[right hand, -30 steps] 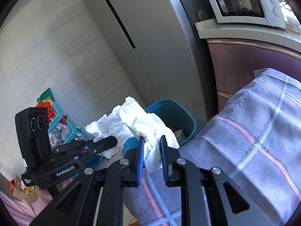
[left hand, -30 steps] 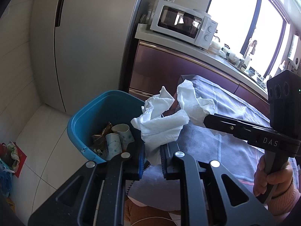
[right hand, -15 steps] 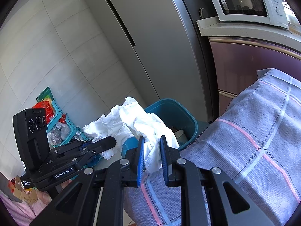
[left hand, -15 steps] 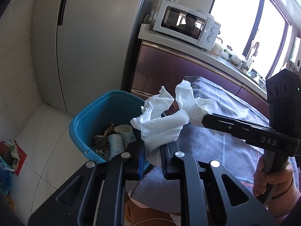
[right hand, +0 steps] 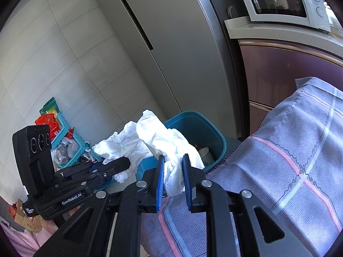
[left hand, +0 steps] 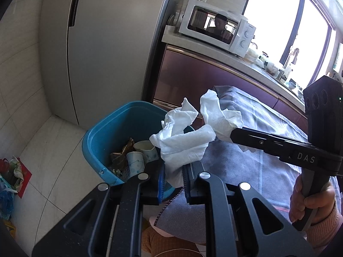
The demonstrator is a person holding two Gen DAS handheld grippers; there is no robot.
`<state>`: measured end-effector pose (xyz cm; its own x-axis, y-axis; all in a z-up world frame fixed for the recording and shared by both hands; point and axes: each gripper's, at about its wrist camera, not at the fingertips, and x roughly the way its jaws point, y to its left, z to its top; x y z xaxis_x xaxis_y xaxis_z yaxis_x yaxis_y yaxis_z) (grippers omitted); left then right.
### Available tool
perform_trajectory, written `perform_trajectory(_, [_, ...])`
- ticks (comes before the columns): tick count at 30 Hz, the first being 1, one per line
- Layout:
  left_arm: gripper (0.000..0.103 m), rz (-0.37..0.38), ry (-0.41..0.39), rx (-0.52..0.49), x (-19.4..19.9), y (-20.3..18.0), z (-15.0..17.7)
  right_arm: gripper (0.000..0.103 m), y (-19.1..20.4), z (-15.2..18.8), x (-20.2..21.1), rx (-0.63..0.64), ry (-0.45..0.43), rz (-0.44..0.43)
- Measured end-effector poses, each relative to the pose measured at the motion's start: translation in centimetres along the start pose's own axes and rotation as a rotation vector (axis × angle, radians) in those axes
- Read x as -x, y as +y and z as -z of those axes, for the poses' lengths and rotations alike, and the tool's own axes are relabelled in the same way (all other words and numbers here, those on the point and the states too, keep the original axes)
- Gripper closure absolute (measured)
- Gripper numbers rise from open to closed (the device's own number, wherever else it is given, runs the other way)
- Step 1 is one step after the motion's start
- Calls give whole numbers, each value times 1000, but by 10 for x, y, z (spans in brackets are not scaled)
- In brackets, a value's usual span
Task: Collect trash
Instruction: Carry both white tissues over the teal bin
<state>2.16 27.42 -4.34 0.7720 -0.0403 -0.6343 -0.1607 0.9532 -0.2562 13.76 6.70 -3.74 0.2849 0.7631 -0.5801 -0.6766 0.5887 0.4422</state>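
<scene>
A blue trash bin (left hand: 120,128) stands on the floor beside the table, with paper cups (left hand: 137,162) and brown wrappers inside. My left gripper (left hand: 174,171) is shut on a crumpled white tissue (left hand: 182,145), held near the bin's right rim. My right gripper (left hand: 232,133) comes in from the right, shut on a second white tissue (left hand: 218,115) just beyond the first. In the right wrist view, the right gripper (right hand: 173,169) pinches its tissue (right hand: 169,141) in front of the bin (right hand: 197,128). The left gripper (right hand: 126,162) holds its tissue (right hand: 122,143) to the left.
A table under a grey-blue checked cloth (right hand: 289,160) fills the right side, its edge next to the bin. A tall grey fridge (left hand: 107,42) stands behind, with a white microwave (left hand: 216,30) on the counter. A teal basket (right hand: 68,141) and red packets lie on the floor.
</scene>
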Motion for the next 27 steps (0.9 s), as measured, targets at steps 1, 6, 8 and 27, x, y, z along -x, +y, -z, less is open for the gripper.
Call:
perform_trajectory(1, [89, -1, 1, 0, 0, 0, 0, 88, 0, -1, -1, 0, 0, 1])
perform_trajectory(6, [89, -7, 2, 5, -3, 2, 0, 88, 1, -1, -4, 3, 4, 3])
perform_trajectory(8, [89, -9, 4, 5, -3, 3, 2, 88, 2, -2, -6, 3, 6, 4])
perform_trajectory(27, [89, -23, 6, 8, -6, 6, 3, 88, 3, -5, -15, 5, 22, 20])
